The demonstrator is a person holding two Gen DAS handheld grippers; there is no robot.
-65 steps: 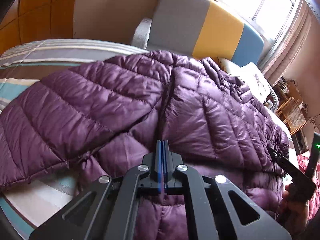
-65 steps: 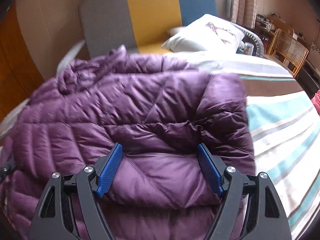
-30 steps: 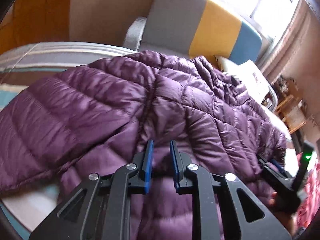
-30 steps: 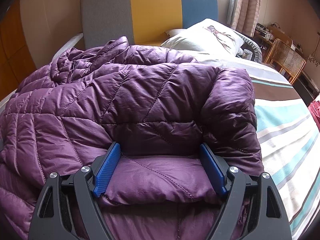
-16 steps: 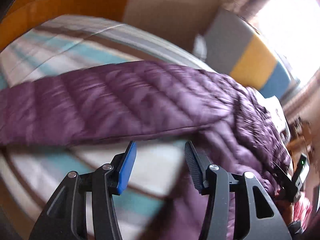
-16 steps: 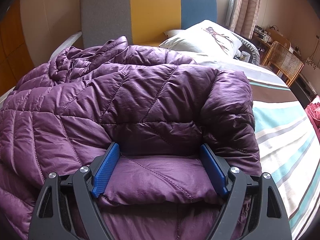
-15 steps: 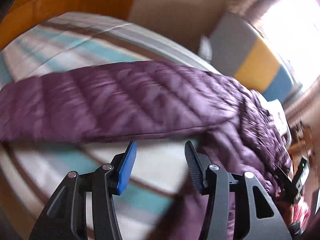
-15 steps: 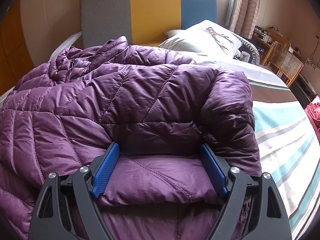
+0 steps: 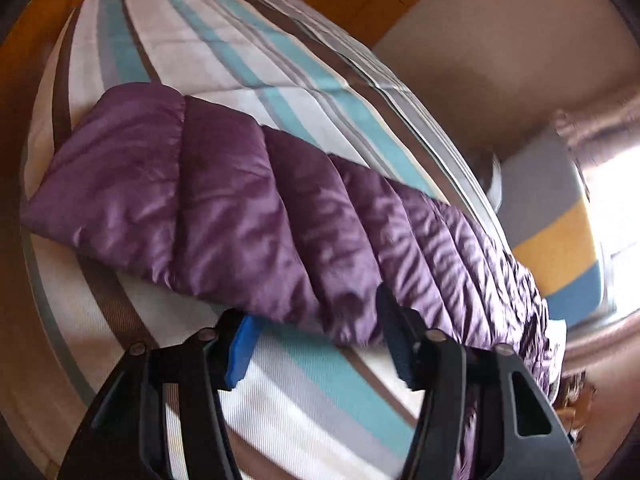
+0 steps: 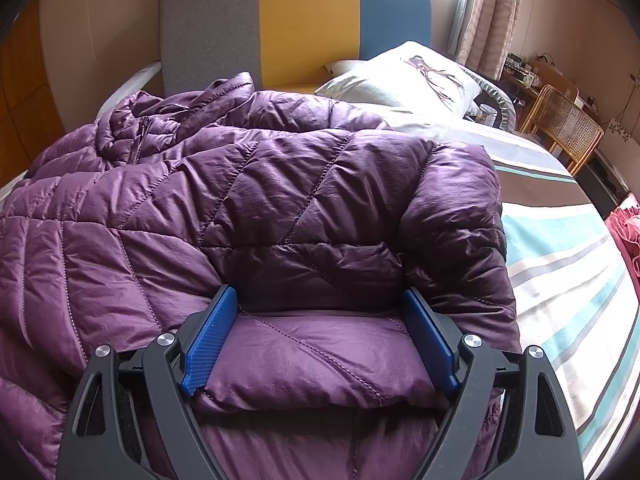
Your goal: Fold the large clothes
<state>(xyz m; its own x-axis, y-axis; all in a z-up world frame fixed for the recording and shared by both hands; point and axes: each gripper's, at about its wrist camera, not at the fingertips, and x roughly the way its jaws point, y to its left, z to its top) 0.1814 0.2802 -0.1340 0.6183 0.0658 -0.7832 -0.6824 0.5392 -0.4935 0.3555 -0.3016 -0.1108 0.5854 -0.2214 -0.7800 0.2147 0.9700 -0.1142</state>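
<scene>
- The purple jacket (image 10: 256,208) lies spread on the bed (image 10: 568,264), over the striped cover, its collar and zip toward the headboard (image 10: 296,28).
- Its one sleeve (image 9: 208,208) stretches flat across the cover toward the bed's foot end, the cuff near the far edge.
- The other sleeve is folded in over the body; its cuff end lies on top of the jacket at the near edge.
- Left gripper (image 9: 316,340): jaws spread apart and holding nothing. Its tips sit at the near edge of the flat sleeve, the right finger (image 9: 396,332) against or just over the fabric, the left one (image 9: 240,344) over bare cover; whether either touches cannot be told.
- Right gripper (image 10: 320,340): jaws wide apart, one on each side of the folded cuff, blue pads beside the fabric; nothing is pinched.
- A pillow (image 10: 404,76) lies by the headboard, beyond the jacket's shoulder.
- A wicker chair (image 10: 564,132) stands off the bed's far right side, and a bit of red cloth (image 10: 624,232) shows at the right edge.
</scene>
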